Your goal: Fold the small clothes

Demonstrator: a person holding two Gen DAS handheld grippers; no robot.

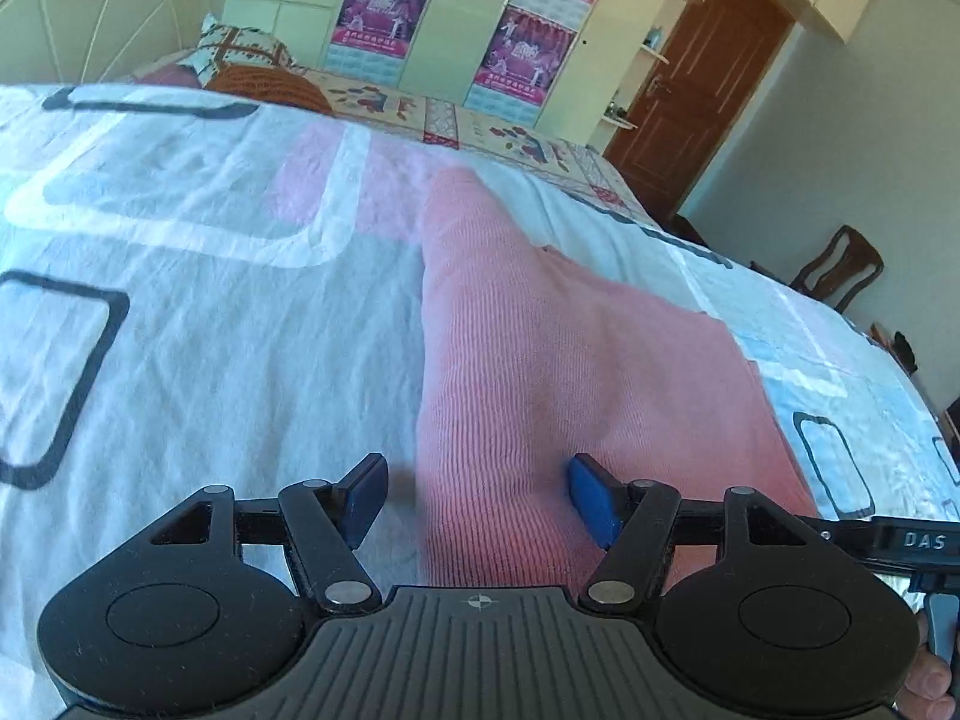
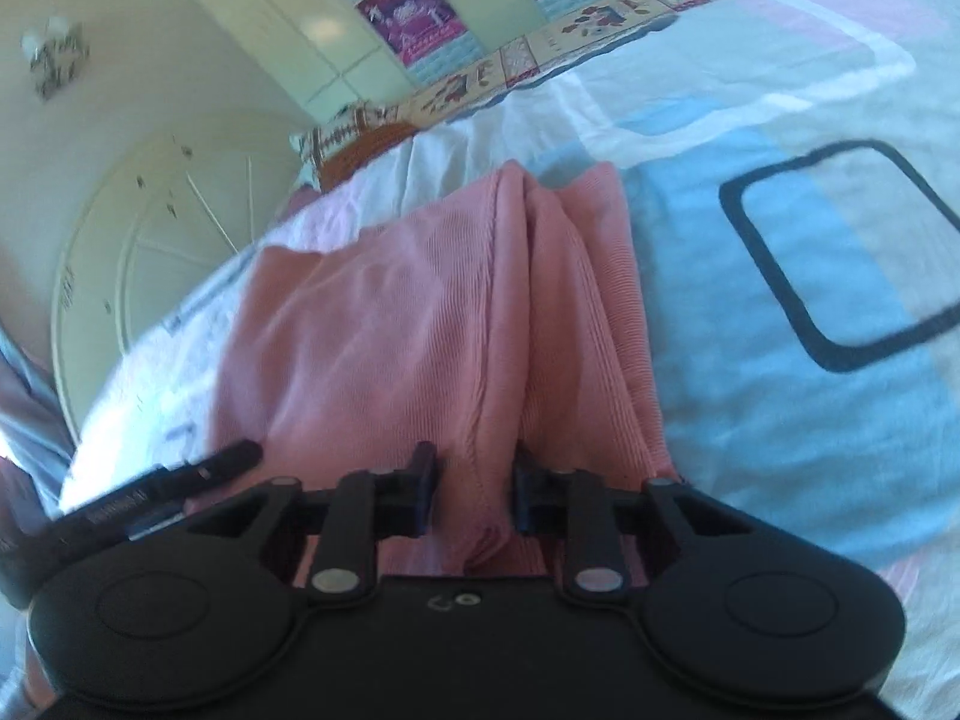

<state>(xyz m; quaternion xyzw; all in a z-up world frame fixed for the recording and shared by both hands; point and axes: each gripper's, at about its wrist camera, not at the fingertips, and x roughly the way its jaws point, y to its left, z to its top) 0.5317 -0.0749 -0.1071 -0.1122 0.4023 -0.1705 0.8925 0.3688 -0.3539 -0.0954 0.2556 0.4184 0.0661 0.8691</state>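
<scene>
A pink ribbed garment (image 1: 540,360) lies on the bed, folded lengthways into a long strip. My left gripper (image 1: 478,495) is open and low over its near end. The garment's left folded edge runs between the blue pads (image 1: 591,498), and the right-hand pad rests against the cloth. In the right wrist view the garment (image 2: 390,324) shows a raised lengthwise fold. My right gripper (image 2: 474,495) stands narrowly open astride that fold, and its pads do not visibly pinch it.
The bedspread (image 1: 210,330) is white and pale blue with dark square outlines. Pillows (image 1: 252,60) lie by the white headboard (image 2: 150,252). Cream wardrobes with posters (image 1: 384,12), a brown door (image 1: 690,84) and a wooden chair (image 1: 840,267) stand beyond the bed.
</scene>
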